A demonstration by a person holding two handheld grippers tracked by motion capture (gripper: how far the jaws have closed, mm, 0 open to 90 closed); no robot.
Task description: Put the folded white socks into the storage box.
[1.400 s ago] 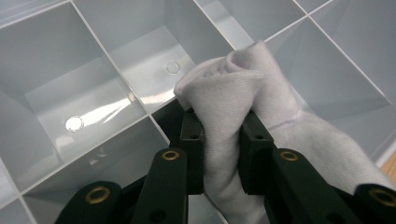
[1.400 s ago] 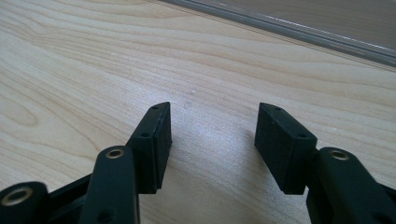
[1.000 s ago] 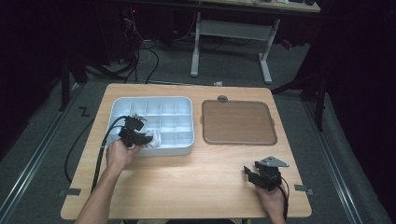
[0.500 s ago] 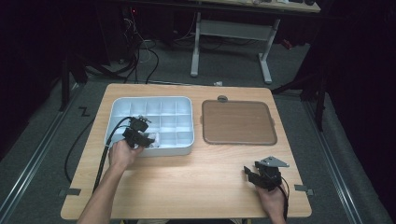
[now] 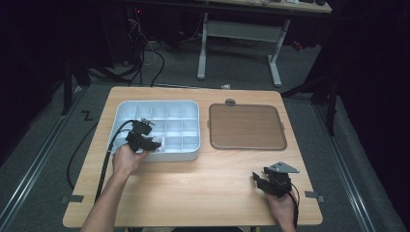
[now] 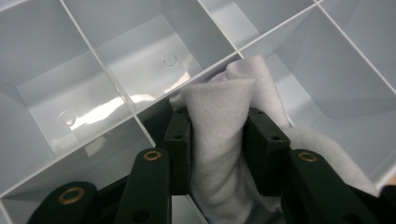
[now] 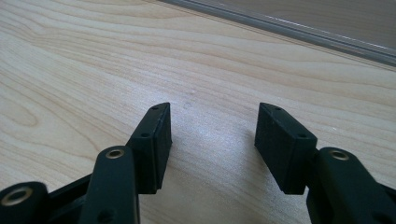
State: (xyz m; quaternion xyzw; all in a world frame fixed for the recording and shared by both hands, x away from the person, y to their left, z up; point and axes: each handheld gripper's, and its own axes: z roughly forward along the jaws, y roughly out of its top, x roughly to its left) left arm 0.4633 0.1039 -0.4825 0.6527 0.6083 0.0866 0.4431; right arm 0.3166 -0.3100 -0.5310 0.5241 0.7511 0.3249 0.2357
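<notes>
Jaws of the left gripper (image 6: 217, 144) have just been opening and now stand partly apart, with a bunched white cloth (image 6: 219, 140) between them; the pads (image 6: 179, 149) flank the fold, and whether they press it cannot be told. Around the cloth lie the white walls of a compartmented organiser tray (image 5: 126, 111), where the cloth rests across a divider in the near row, as the high view shows (image 5: 158, 143). Soft, light and limp, the cloth will likely sag and slip unless pinched at a thick gathered fold, not at a single edge. Well apart, the right gripper (image 7: 212, 135) rests over the bare wooden table (image 5: 203, 188) with jaws spread and nothing between them, near a brown lid (image 5: 245, 126).
</notes>
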